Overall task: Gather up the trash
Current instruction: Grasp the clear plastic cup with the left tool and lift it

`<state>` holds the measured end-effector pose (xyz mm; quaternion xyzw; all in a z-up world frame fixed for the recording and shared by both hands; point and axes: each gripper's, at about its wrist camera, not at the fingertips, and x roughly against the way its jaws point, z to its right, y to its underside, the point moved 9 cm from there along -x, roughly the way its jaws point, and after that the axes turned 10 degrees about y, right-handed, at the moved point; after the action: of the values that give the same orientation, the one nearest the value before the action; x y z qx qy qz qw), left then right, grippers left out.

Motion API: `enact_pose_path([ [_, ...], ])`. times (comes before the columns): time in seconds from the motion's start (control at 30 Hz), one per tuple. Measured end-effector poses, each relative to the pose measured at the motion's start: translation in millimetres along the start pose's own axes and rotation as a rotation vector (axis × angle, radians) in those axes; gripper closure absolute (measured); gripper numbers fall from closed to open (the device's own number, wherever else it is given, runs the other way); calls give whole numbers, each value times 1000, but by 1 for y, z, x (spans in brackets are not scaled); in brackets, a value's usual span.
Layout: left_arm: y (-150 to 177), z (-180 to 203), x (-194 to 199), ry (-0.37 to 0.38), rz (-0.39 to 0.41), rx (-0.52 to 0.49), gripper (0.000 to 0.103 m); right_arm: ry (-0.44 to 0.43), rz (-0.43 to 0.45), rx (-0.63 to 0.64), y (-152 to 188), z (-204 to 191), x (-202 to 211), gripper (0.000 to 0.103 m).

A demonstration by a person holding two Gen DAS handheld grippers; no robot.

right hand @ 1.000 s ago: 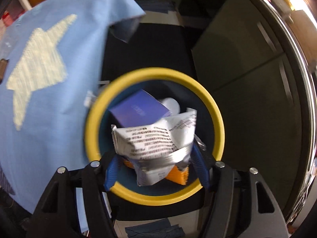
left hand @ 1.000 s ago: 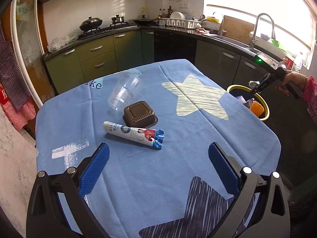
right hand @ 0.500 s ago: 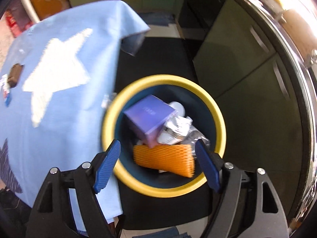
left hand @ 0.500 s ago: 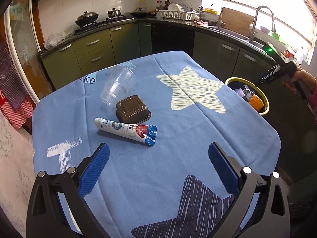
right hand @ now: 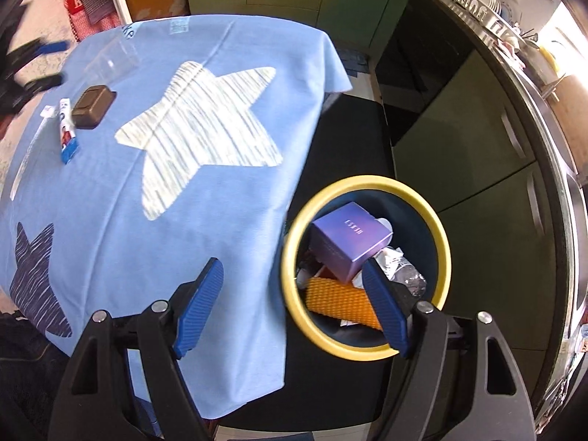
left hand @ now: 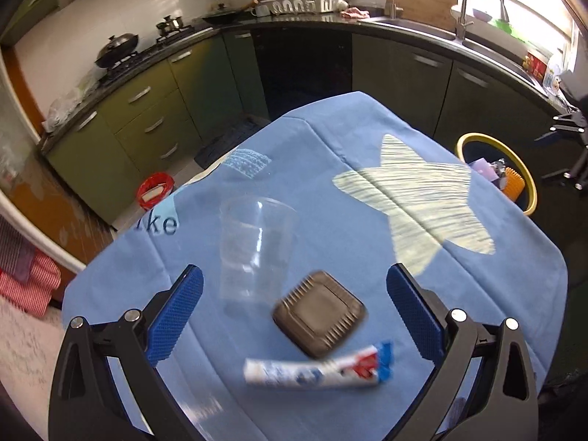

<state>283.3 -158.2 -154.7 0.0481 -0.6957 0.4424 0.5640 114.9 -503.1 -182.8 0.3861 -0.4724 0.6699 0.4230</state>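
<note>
Both tongs stand wide w/ nothing between them: our left gripper hangs over the table items, our right gripper sits above the table edge and the bin, which stands on the floor just right of the table. Trash left on the blue cloth: clear cup on its side, brown tray near it, wrapper tube nearest us. Bin holds a purple box, orange mesh and crumpled bits. We judge this as btwn drops; the next move needs the left tongs lowered around one item, prob the tray, then closed. Left view is blurred, the cup's rim is hard to trace, and the bin's lower contents are hidden.
</note>
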Motion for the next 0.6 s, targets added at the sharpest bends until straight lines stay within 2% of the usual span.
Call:
enact_pose_path([
  [0.13, -14, -24, -39, 63, -63, 29, 5, 0, -1, -12, 2, -4, 4, 29],
  [0.27, -16, -37, -69, 85, -112, 39, 6, -1, -20, -33, 1, 1, 0, 29],
  [0.47, -11, -41, -94, 110, -162, 48, 24, -1, -42, -45, 0, 3, -6, 29],
  [0.6, -6, -42, -100, 113, -187, 42, 31, -9, -44, -42, -1, 1, -8, 29],
])
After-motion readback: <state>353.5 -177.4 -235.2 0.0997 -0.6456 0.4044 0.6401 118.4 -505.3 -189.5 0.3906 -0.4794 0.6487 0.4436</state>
